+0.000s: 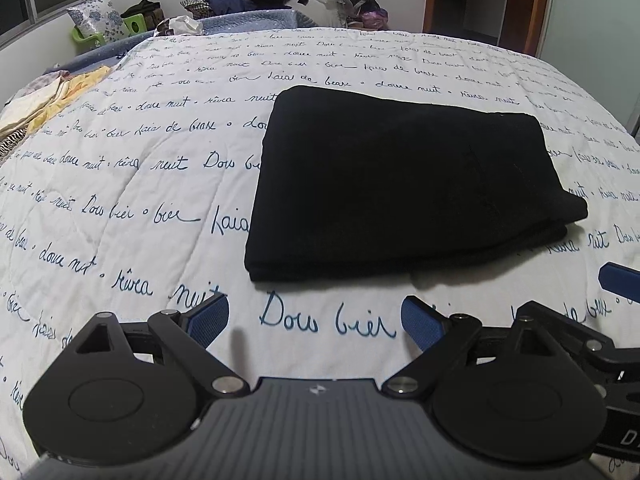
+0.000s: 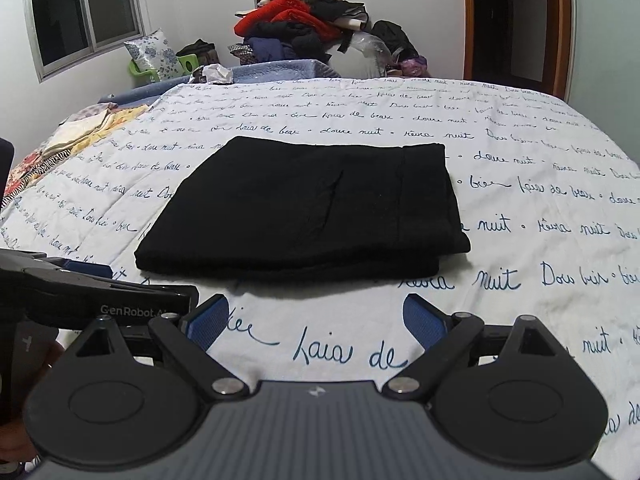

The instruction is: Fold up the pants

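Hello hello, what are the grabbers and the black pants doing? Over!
Left gripper open, empty. Right gripper open, empty. Black pants folded flat on the bedspread, untouched. Nothing in the way.

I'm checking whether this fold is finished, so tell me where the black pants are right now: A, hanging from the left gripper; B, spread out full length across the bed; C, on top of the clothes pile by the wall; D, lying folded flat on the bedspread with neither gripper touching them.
D: the black pants lie as a compact folded rectangle on the bedspread, beyond the open, empty left gripper and right gripper.
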Action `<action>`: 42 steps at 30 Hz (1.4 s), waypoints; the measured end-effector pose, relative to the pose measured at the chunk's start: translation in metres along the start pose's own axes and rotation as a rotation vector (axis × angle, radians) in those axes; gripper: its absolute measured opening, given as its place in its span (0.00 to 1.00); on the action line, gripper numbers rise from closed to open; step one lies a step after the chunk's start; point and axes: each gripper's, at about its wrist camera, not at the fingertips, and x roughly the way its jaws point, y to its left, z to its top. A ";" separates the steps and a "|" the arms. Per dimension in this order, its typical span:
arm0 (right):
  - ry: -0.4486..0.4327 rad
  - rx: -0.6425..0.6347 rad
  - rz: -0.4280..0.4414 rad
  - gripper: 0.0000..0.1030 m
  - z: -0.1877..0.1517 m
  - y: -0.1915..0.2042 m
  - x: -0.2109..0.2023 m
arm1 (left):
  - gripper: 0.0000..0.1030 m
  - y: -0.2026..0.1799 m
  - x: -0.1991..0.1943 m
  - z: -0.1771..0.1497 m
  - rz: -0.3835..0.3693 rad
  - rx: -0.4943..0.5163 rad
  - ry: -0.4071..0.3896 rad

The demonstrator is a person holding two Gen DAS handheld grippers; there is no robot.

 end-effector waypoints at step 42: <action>0.046 -0.003 -0.017 0.92 -0.023 0.004 0.003 | 0.90 0.000 0.004 -0.020 0.006 -0.002 0.029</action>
